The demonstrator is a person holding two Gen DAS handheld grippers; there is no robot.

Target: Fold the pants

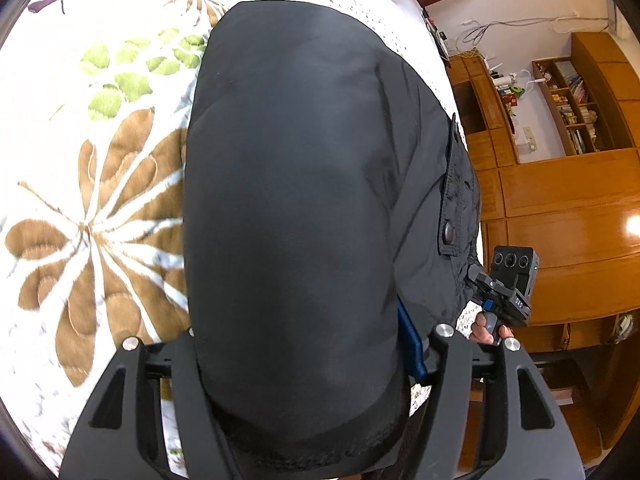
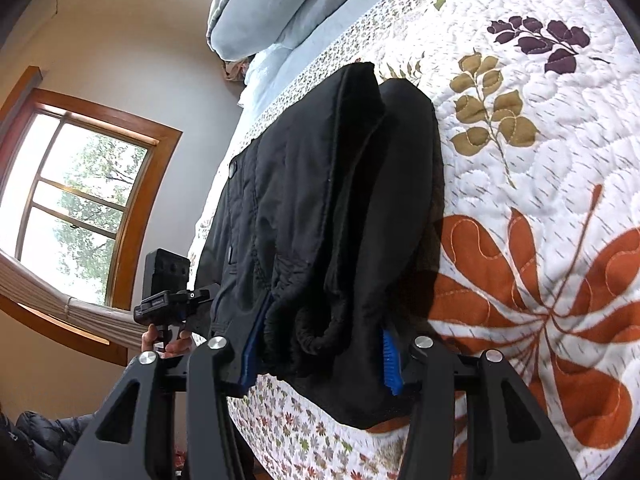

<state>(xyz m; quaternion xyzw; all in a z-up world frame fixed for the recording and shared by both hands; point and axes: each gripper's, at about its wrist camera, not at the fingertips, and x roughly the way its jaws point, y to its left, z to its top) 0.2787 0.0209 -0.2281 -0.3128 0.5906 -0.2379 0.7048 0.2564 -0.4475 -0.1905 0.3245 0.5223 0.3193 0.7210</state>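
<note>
The black padded pants (image 1: 304,208) lie folded on the floral quilt (image 1: 100,208), with the snap-button waist at their right edge. My left gripper (image 1: 308,364) has its jaws around the near end of the pants; one blue pad (image 1: 412,336) shows at the right, the other is hidden. In the right wrist view the pants (image 2: 332,208) bunch between my right gripper's (image 2: 320,348) blue pads (image 2: 390,354), which press thick layers of cloth. The right gripper also shows in the left wrist view (image 1: 508,292), the left one in the right wrist view (image 2: 172,292).
The quilt (image 2: 540,160) covers the bed, and blue pillows (image 2: 272,4) are piled at its head. A wooden wall unit with shelves (image 1: 560,184) stands beside the bed. A window (image 2: 80,208) is on the other side.
</note>
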